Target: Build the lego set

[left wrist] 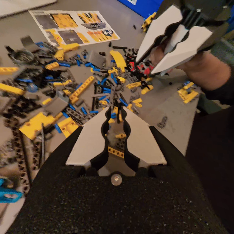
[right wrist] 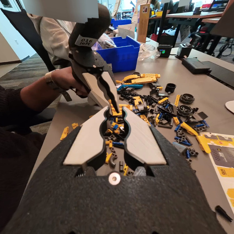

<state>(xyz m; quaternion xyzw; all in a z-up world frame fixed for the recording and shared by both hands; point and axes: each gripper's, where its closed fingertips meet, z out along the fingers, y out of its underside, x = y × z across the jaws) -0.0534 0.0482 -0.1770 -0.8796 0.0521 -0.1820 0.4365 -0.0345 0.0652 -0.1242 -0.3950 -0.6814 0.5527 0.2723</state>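
A heap of small building-toy parts (left wrist: pixel 88 88), yellow, blue, black and grey beams and pins, is spread over the grey table (left wrist: pixel 164 120). My left gripper (left wrist: pixel 116 108) is open by a narrow gap and hangs low over the heap's near edge, with yellow and black bits showing between its fingers. My right gripper (left wrist: pixel 144 67) is open and empty, just above a cluster of red parts (left wrist: pixel 145 69). In the right wrist view my right gripper (right wrist: pixel 115 108) points at the heap (right wrist: pixel 158 114), and the left gripper (right wrist: pixel 114 107) dips its tips onto yellow parts (right wrist: pixel 114 111) right in front of it.
A printed sticker sheet (left wrist: pixel 76 27) lies beyond the heap and shows at the right in the right wrist view (right wrist: pixel 221 158). A blue bin (right wrist: pixel 120 55), black wheels (right wrist: pixel 186 98), a small yellow sub-assembly (left wrist: pixel 187 93) and black devices (right wrist: pixel 195 65) stand around. The table edge (left wrist: pixel 189 126) is close. Spacing between my two grippers at the tips: around 6 cm.
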